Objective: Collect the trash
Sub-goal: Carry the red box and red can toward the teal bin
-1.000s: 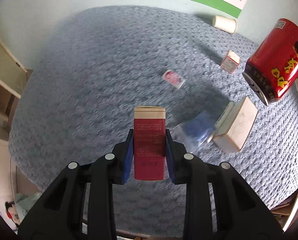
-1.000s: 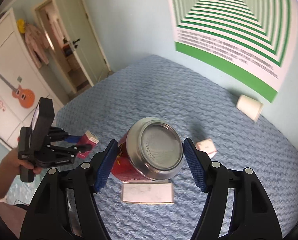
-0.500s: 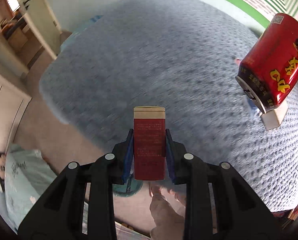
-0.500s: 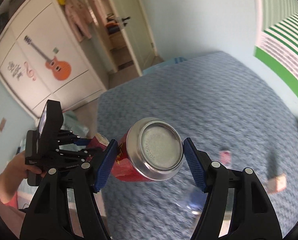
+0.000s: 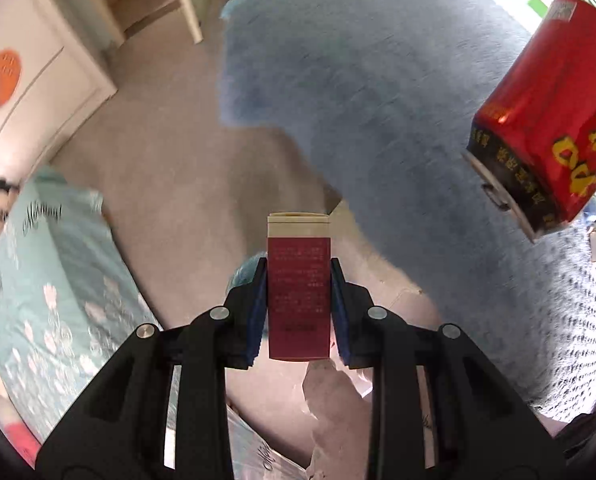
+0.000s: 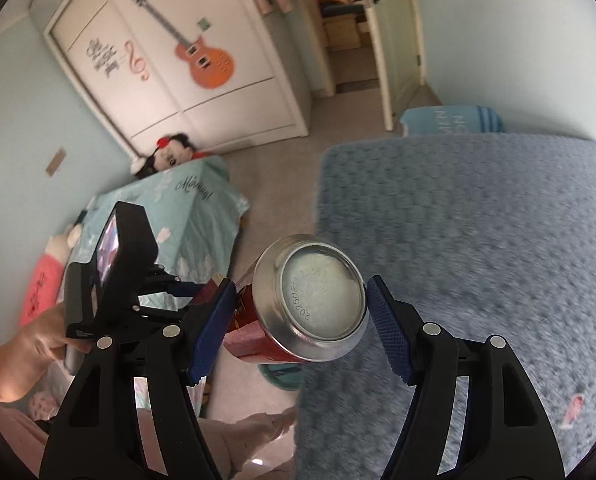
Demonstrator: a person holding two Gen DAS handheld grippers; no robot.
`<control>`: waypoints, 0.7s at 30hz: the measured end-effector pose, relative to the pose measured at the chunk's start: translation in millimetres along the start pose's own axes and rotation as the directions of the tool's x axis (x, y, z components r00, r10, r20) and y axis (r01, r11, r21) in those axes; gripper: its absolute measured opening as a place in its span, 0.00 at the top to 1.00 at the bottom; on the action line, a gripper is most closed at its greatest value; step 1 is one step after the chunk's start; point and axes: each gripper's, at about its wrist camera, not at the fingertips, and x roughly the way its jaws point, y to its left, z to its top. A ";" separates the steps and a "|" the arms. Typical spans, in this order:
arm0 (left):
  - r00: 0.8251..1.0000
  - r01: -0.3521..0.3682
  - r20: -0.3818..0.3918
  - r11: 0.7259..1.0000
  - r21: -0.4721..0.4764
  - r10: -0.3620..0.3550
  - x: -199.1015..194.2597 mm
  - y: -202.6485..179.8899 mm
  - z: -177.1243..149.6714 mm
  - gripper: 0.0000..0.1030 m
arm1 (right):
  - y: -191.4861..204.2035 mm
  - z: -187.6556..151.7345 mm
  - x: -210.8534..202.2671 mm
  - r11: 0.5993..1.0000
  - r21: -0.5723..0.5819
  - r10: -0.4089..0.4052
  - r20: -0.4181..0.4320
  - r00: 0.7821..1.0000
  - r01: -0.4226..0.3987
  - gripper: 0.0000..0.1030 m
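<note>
My left gripper (image 5: 299, 276) is shut on a small red carton (image 5: 299, 292) with a cream top, held upright over the beige floor. In the right wrist view the left gripper (image 6: 186, 292) sits low on the left, carried by a hand (image 6: 30, 340). My right gripper (image 6: 298, 300) is shut on a red drink can (image 6: 321, 300), whose silver base faces the camera. The same can (image 5: 545, 120) hangs tilted at the upper right of the left wrist view. A teal round container (image 6: 280, 376) shows on the floor just below both grippers, partly hidden.
A blue quilted surface (image 6: 477, 240) fills the right side, with a small red-and-white packet (image 6: 573, 404) on it. A teal floral bedspread (image 5: 58, 280) lies left. A white wardrobe (image 6: 186, 80) and an open doorway stand beyond. A person's foot (image 5: 329, 392) is below.
Both grippers have swung off the blue surface toward its edge and the floor, rolling as they went. The carton and the can stay gripped. The wardrobe, floral bedspread and teal container have come into view.
</note>
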 end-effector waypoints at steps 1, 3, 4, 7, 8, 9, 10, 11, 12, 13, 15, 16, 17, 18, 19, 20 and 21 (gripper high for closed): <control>1.000 0.004 -0.010 1.000 -0.018 -0.005 4.3 7.4 -4.1 0.74 | 2.9 3.8 7.2 1.000 -0.011 0.008 -0.007 1.000 -0.008 0.34; 1.000 0.008 -0.029 0.999 -0.045 -0.009 11.6 19.7 -11.1 0.74 | 15.6 7.9 23.5 0.999 -0.031 0.021 -0.032 0.999 -0.022 0.34; 0.999 0.011 -0.038 0.998 -0.060 -0.014 15.7 26.2 -15.0 0.74 | 18.4 8.7 30.5 0.999 -0.039 0.030 -0.046 0.998 -0.032 0.34; 0.996 0.041 -0.075 0.993 -0.114 -0.049 32.8 43.1 -25.4 0.74 | 35.8 6.8 55.1 0.996 -0.075 0.049 -0.095 0.994 -0.057 0.34; 0.995 0.044 -0.087 0.991 -0.128 -0.056 38.0 45.6 -29.1 0.74 | 40.7 5.3 62.4 0.994 -0.090 0.050 -0.110 0.993 -0.060 0.34; 0.993 0.045 -0.099 0.989 -0.142 -0.059 43.2 50.2 -33.0 0.74 | 45.2 2.1 68.8 0.993 -0.098 0.053 -0.124 0.991 -0.065 0.34; 0.992 0.046 -0.111 0.987 -0.157 -0.064 47.5 55.3 -38.3 0.74 | 48.0 0.8 75.2 0.992 -0.102 0.059 -0.139 0.989 -0.073 0.34; 0.990 0.050 -0.119 0.984 -0.169 -0.071 51.4 59.5 -41.5 0.74 | 52.0 -0.7 83.6 0.991 -0.105 0.061 -0.154 0.986 -0.077 0.34; 0.989 0.054 -0.127 0.982 -0.182 -0.077 55.2 63.7 -45.3 0.74 | 52.5 -6.3 89.5 0.991 -0.110 0.061 -0.169 0.984 -0.080 0.34; 0.987 0.057 -0.138 0.979 -0.196 -0.085 58.1 66.7 -48.6 0.74 | 54.3 -7.6 93.4 0.990 -0.111 0.064 -0.179 0.982 -0.085 0.34; 0.984 0.063 -0.152 0.975 -0.213 -0.096 65.2 72.3 -56.4 0.74 | 59.3 -12.0 109.0 0.990 -0.110 0.066 -0.206 0.976 -0.090 0.34; 0.982 0.062 -0.162 0.973 -0.222 -0.099 69.5 73.3 -58.4 0.74 | 62.9 -14.0 113.1 0.990 -0.108 0.068 -0.213 0.975 -0.093 0.34; 0.980 0.065 -0.167 0.971 -0.229 -0.105 73.9 74.9 -60.0 0.74 | 66.0 -15.7 120.7 0.989 -0.107 0.073 -0.226 0.971 -0.100 0.34; 0.978 0.072 -0.171 0.968 -0.240 -0.116 77.6 77.8 -61.9 0.74 | 71.1 -15.8 123.6 0.989 -0.112 0.070 -0.230 0.971 -0.098 0.34; 0.976 0.078 -0.176 0.965 -0.251 -0.125 80.9 80.5 -63.7 0.74 | 74.2 -17.0 128.5 0.988 -0.119 0.065 -0.236 0.970 -0.096 0.34; 0.975 0.081 -0.182 0.963 -0.255 -0.130 83.9 82.4 -65.3 0.74 | 76.8 -18.3 134.5 0.988 -0.123 0.065 -0.247 0.967 -0.098 0.34; 0.973 0.085 -0.185 0.962 -0.258 -0.135 84.6 83.1 -67.6 0.74 | 78.7 -19.5 139.1 0.988 -0.124 0.062 -0.256 0.965 -0.096 0.34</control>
